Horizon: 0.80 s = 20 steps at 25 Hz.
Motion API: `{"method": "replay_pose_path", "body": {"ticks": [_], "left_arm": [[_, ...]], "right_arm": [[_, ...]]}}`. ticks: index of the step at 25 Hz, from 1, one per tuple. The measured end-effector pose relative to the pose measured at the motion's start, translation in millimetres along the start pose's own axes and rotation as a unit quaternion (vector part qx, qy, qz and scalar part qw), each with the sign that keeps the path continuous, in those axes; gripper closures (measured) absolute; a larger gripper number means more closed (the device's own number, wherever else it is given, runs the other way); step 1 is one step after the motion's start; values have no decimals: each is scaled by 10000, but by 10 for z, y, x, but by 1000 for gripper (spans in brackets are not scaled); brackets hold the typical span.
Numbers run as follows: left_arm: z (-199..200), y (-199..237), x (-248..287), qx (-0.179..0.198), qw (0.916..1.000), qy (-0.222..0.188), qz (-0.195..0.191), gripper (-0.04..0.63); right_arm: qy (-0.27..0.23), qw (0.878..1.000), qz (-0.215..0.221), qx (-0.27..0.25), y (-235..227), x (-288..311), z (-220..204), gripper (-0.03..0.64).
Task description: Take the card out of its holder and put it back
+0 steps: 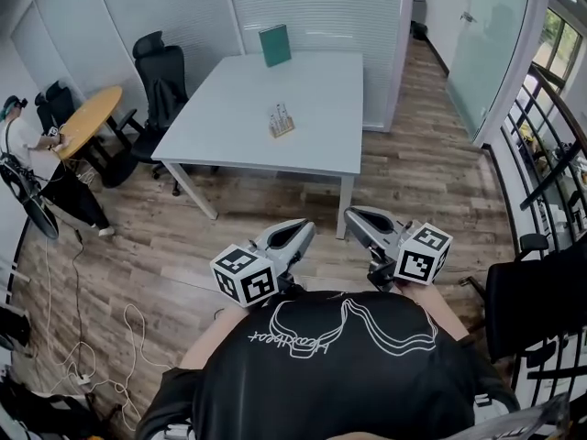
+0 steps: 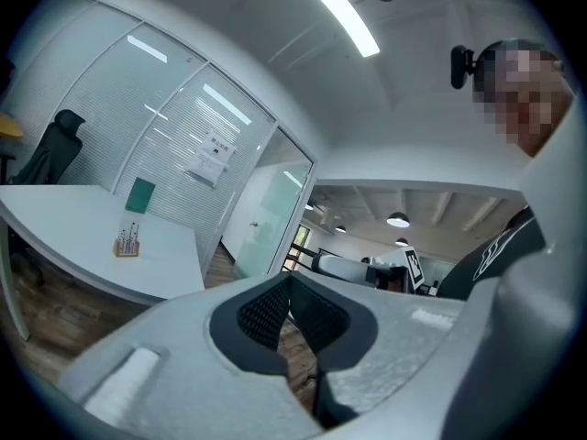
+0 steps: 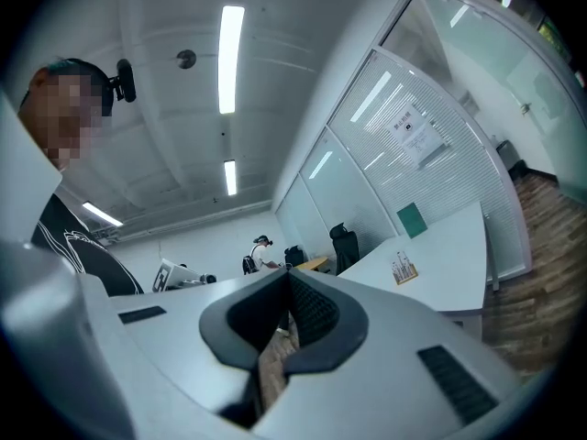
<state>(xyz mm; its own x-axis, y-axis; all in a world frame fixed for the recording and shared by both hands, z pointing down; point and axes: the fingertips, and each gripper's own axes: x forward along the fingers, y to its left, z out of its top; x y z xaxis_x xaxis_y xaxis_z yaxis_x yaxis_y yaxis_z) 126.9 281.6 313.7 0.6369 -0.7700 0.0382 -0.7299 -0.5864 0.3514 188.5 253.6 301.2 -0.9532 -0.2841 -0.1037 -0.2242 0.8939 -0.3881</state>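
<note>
A small wooden card holder (image 1: 281, 120) with cards standing in it sits on the white table (image 1: 312, 145), well ahead of me. It also shows far off as the holder (image 2: 127, 242) in the left gripper view and the holder (image 3: 404, 269) in the right gripper view. I hold both grippers close to my chest, above the wooden floor and short of the table. The left gripper (image 1: 303, 230) (image 2: 289, 278) is shut with nothing in it. The right gripper (image 1: 353, 216) (image 3: 287, 278) has its jaws together at the tips and is also empty.
A green board (image 1: 274, 45) stands upright at the table's far edge. Black office chairs (image 1: 163, 81) stand left of the table. A person (image 1: 37, 163) is at a round wooden table (image 1: 87, 117). Cables (image 1: 83, 337) lie on the floor at left, a railing (image 1: 550, 154) at right.
</note>
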Motion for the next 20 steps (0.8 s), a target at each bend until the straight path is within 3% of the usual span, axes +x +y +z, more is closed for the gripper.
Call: {"method": "replay_pose_path", "body": {"ticks": [10,20], "left_arm": [[80,737,220,-182,9998,-56,-8,583],[583,1888,757,-303,9995,2,-109,583]], "right_arm": [[197,9997,-116,50,-536,504,-44,607],[173,9994,-249,190,-1405,1403,258,607]]}}
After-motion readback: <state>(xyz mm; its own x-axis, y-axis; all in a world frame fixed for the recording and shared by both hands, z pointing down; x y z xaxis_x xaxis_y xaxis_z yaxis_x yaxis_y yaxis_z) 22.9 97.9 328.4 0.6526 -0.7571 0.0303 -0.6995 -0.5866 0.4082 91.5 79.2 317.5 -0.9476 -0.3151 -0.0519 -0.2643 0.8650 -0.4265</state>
